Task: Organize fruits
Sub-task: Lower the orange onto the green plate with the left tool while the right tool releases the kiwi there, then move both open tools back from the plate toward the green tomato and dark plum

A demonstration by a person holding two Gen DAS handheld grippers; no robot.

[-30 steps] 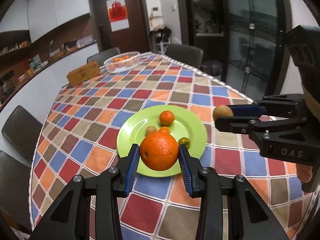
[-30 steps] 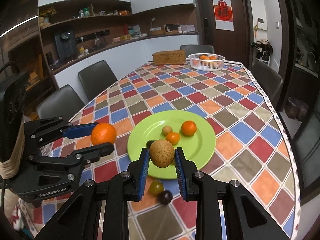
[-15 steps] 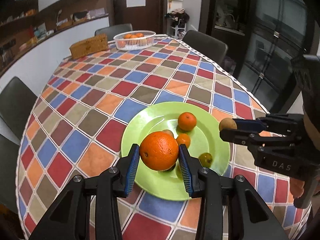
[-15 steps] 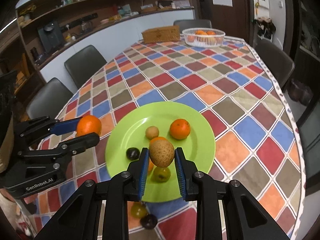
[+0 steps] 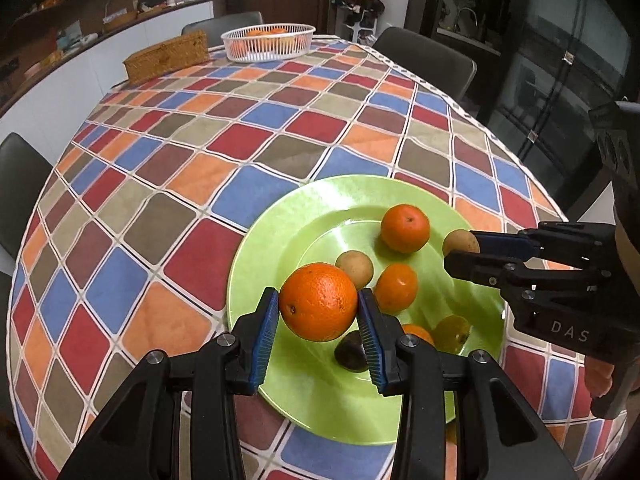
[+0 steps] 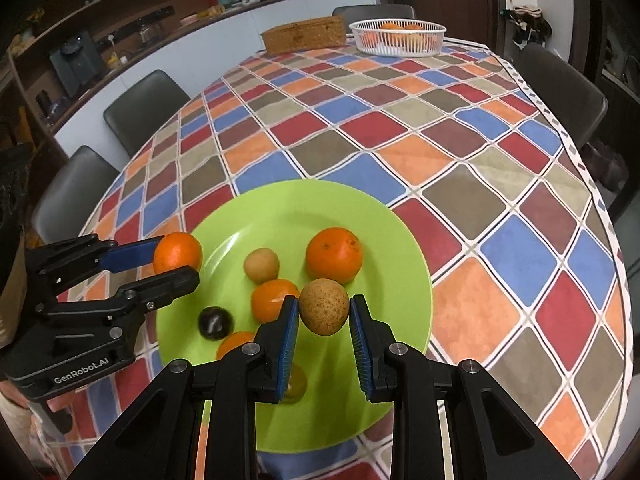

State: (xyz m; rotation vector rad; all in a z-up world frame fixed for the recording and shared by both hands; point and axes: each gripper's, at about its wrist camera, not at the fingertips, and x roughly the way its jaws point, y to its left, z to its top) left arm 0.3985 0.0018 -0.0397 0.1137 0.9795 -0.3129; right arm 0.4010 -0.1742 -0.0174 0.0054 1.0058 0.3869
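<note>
My left gripper [image 5: 318,314] is shut on a large orange [image 5: 318,307], held over the left part of the green plate [image 5: 280,240]. It also shows in the right wrist view [image 6: 176,262] with the orange [image 6: 178,252]. My right gripper [image 6: 324,316] is shut on a brown speckled round fruit [image 6: 324,306], held over the plate [image 6: 392,240]. On the plate lie a tangerine [image 6: 334,255], a smaller orange fruit [image 6: 274,299], a tan round fruit [image 6: 261,265], a dark plum [image 6: 216,322] and a yellow-green fruit [image 5: 452,334].
A checkered cloth [image 6: 400,128] covers the table. At the far end stand a white basket [image 6: 398,38] of oranges and a woven box [image 6: 304,34]. Dark chairs [image 6: 144,108] line the table's sides. A counter runs along the wall.
Both grippers have moved forward and lower over the plate with their fruits still held. The plate now looks closer and larger in both views.
</note>
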